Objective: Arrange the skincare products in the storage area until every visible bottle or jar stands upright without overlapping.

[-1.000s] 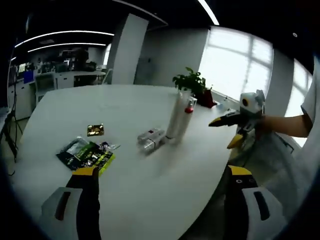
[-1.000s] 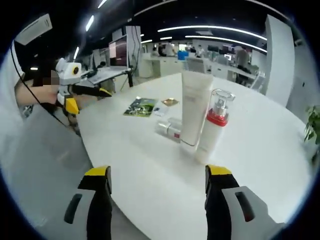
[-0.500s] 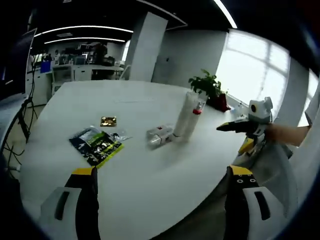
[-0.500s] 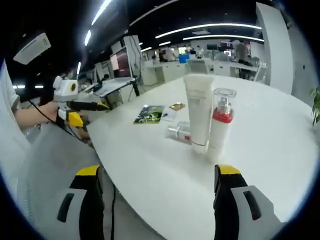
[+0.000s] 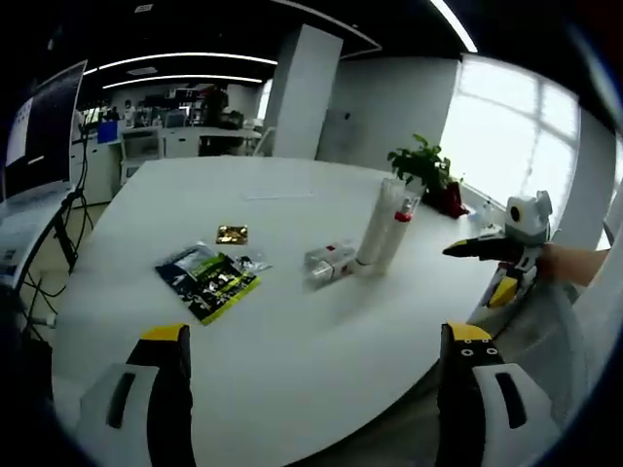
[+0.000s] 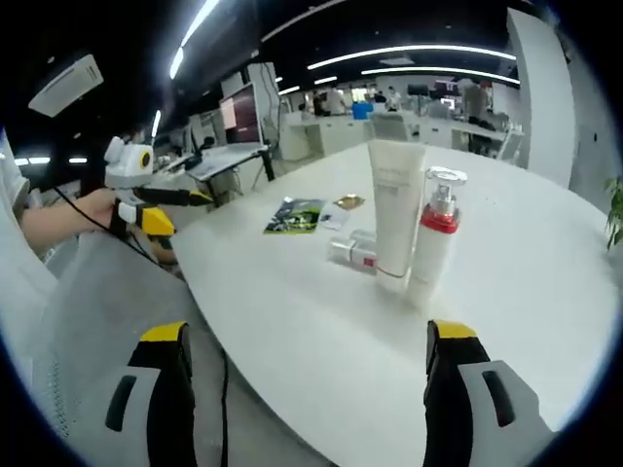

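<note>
Standing on a white oval table [image 5: 292,350], the skincare products cluster near the far right part of the tabletop in the left gripper view; going left to right there, a dark green and yellow printed packet [image 5: 207,280] lies flat, with a small gold sachet [image 5: 232,233] just beyond it, then a short silvery bottle with a red band [image 5: 329,261] lies on its side, and beside it the tall white tube [image 5: 379,220] stands upright on its cap with the white pump bottle [image 5: 397,226] close against it, its collar red under a clear cap; a potted plant [image 5: 421,165] sits further back near the window; at the right edge the right gripper [image 5: 487,263] hangs off the table's rim in a person's hand, its yellow-tipped jaws apart; the left gripper [image 5: 311,341] has its own jaws spread wide with nothing between them, hovering short of the table edge

In the right gripper view, left to right, the left gripper [image 6: 167,208] is held in a hand beside the table's near corner, jaws parted; the printed packet [image 6: 295,215] and gold sachet [image 6: 348,202] lie flat; the lying bottle [image 6: 353,253] rests just in front of the white tube [image 6: 395,215], which touches or nearly touches the pump bottle [image 6: 433,239], both upright; the right gripper [image 6: 307,336] is wide open and empty, well back from the bottles, over the table [image 6: 321,331]
</note>
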